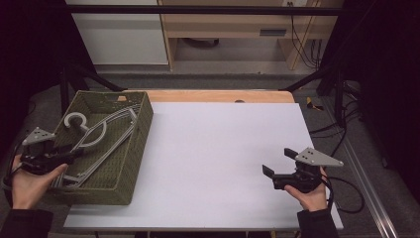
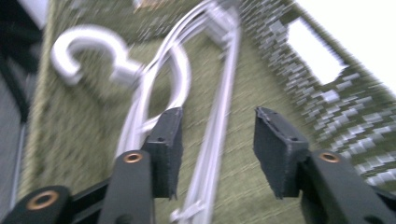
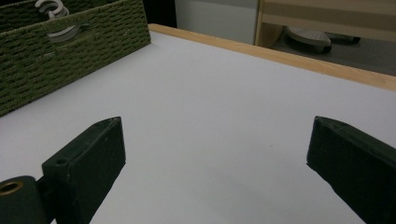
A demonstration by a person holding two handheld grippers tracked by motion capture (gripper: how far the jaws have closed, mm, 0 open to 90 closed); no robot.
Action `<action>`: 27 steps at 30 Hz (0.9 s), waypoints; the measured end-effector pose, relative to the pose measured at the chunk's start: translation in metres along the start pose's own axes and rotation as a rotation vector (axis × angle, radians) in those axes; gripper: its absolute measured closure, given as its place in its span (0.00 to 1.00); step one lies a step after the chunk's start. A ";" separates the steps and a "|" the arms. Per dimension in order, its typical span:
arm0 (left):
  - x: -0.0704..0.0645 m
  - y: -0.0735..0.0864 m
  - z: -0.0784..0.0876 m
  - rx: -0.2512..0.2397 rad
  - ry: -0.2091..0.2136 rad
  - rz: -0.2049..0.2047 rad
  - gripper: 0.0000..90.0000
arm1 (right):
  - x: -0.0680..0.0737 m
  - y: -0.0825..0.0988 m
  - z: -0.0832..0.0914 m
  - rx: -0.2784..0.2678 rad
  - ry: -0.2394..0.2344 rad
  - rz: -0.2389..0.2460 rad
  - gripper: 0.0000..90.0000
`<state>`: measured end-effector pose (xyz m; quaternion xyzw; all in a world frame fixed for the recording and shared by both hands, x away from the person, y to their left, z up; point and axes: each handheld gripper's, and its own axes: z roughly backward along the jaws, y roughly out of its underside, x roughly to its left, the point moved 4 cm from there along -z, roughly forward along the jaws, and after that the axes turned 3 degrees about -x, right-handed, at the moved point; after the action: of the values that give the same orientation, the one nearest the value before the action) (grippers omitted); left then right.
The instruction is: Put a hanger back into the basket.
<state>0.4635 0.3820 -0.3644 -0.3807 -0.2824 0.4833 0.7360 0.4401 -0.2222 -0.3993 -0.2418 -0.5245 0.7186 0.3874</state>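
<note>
The light grey plastic clothes hangers (image 1: pixel 101 136) lie in the green woven basket (image 1: pixel 133 163), look stiff, light and slippery, and are best pinched on a thin bar, which runs between the half-open left gripper (image 2: pixel 217 140) untouched, while the right gripper (image 1: pixel 278 162) gapes wide over the white table (image 1: pixel 223 148).

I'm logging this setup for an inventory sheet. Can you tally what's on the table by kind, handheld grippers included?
Green woven basket: 1
Grey hangers lying in the basket: a stack, exact number cannot be told; counted as 1 bundle
Grippers: 2, the left gripper over the hangers, the right gripper above the white table
Total: 4
</note>
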 end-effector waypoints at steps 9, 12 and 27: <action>-0.066 -0.011 0.001 -0.172 0.184 -0.025 0.34 | -0.001 -0.002 0.004 -0.028 0.006 -0.002 0.05; -0.086 -0.010 -0.003 -0.195 0.232 -0.035 0.27 | -0.002 -0.002 0.005 -0.033 0.007 -0.004 0.05; -0.141 0.013 -0.030 -0.216 0.352 -0.060 0.12 | -0.005 -0.001 0.010 -0.053 0.011 -0.021 0.04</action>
<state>0.4278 0.2457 -0.3982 -0.5273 -0.2107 0.3542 0.7430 0.4362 -0.2316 -0.3954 -0.2504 -0.5438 0.6991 0.3910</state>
